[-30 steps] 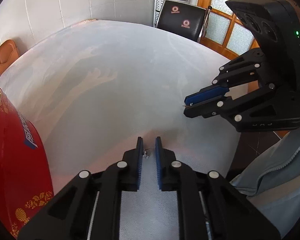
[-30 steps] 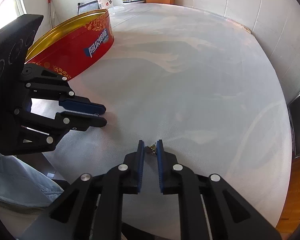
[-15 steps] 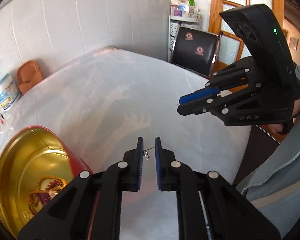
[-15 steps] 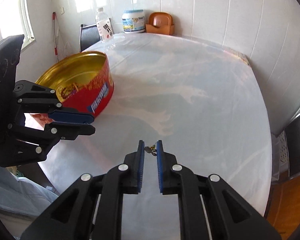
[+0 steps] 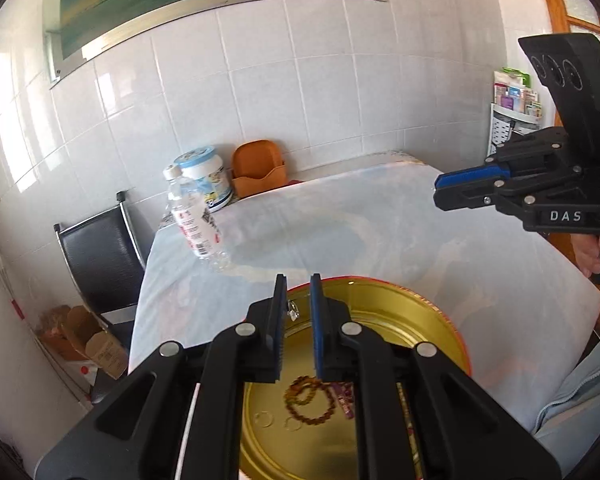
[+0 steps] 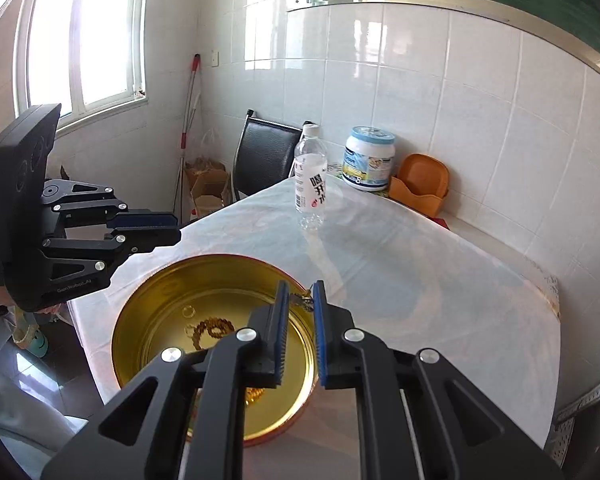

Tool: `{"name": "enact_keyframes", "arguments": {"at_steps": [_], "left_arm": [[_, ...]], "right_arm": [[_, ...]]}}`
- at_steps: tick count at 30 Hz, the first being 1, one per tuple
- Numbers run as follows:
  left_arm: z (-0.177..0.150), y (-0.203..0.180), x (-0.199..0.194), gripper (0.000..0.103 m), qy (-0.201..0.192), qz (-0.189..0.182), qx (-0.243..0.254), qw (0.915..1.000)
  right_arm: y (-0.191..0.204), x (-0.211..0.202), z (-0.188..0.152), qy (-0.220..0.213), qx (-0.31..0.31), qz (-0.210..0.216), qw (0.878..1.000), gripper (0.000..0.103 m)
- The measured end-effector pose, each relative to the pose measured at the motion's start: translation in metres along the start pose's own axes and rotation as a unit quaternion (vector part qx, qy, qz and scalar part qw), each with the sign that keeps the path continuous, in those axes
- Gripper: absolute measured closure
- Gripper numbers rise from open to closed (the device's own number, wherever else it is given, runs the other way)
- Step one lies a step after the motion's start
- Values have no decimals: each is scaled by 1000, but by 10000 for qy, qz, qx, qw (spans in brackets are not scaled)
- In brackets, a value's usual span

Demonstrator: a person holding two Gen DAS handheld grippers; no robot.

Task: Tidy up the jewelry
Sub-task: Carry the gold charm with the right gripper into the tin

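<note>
Gold-lined and red outside, the round tin (image 5: 428, 320) is sitting near the table's (image 6: 420, 264) front edge, and both pieces we are carrying are hanging over it. Our left gripper (image 5: 298, 300) is nearly closed, pinching a small silver earring (image 5: 292, 312) above the tin's far rim; our right gripper (image 6: 300, 300) is likewise narrowed on a small gold trinket (image 6: 302, 300) just over the rim on the tin's right side. The drop point is lying straight below the left piece, so we judge that hand better placed to release first; the right one looks to need a nudge inward. A brown bead bracelet (image 5: 310, 400) and thin rings are already lying on the tin's floor. We are reading "DAS" on the right gripper's body and large Chinese characters on the water bottle (image 6: 310, 184); the tub's (image 6: 368, 160) label is too small to read.
</note>
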State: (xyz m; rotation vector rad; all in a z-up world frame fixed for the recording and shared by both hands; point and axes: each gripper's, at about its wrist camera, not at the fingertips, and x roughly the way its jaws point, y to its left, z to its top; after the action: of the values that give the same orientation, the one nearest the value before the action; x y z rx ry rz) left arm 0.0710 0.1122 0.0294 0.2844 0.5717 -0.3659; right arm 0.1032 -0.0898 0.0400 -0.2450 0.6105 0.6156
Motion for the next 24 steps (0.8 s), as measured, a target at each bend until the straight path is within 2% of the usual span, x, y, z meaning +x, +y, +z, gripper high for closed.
{"name": "enact_keyframes", "arguments": {"at_steps": [4,9,16,20,24], "left_arm": [[-15,30,3,91,142,-73,-62,9999],[-29,40,28,91,354,-472,-70,9982],[-42,45,61,91,642,-1066,-146,9921],[-48,58,82,91,1119,-1311,-658,9828],[-62,60,104,91,1690,-1385,-858,9721]], "right_arm": [[24,36,13,251,-71,122,9996,90],[53,75,7,759,-150,205,9968,90],[70,103,-3,1228,-46,194,9922,90],[72,121,-11,1618,237,377,9858,90],[70,150,-30,2372,672,469,9680,90]]}}
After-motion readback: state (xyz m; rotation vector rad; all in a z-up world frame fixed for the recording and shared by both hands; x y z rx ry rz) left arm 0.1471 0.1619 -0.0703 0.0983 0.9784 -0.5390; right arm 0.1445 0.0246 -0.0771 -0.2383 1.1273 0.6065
